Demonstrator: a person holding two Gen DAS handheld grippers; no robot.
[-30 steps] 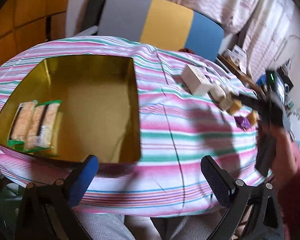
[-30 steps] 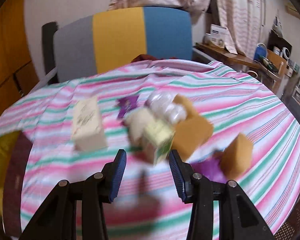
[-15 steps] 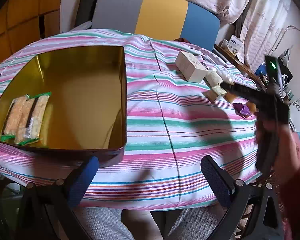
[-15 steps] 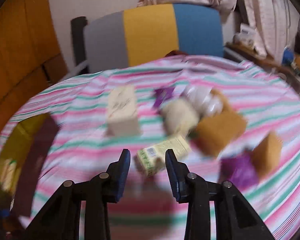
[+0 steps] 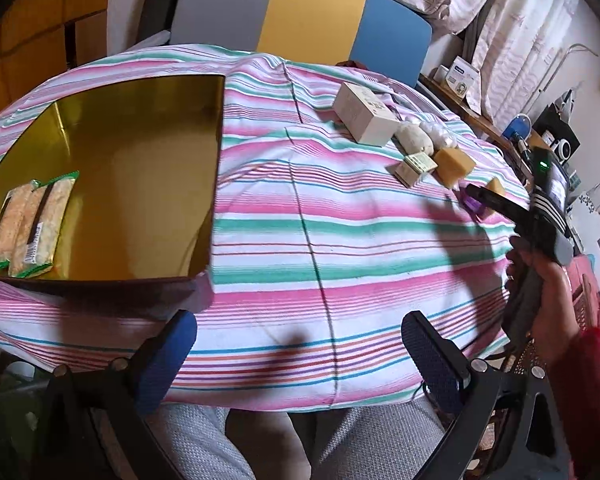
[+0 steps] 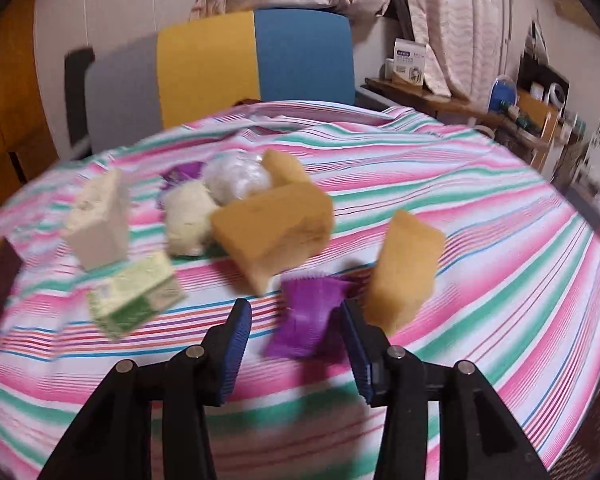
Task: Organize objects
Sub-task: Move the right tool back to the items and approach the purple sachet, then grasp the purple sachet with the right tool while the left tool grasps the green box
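Note:
My right gripper is open, its jaws either side of a purple wrapped packet lying on the striped cloth; it does not hold it. Beside it lie a small green box, a white box, two tan sponges, a cream ball and a clear bag. My left gripper is open and empty over the table's near edge. A gold tray at left holds wrapped biscuit packs. The right gripper also shows in the left wrist view.
A grey, yellow and blue chair back stands behind the table. A cluttered wooden shelf and curtains are at the right. The striped tablecloth spreads between tray and object cluster.
My right gripper let go of the small green box, opened wider and shifted right and down to straddle the purple packet. The left gripper stayed open and barely moved.

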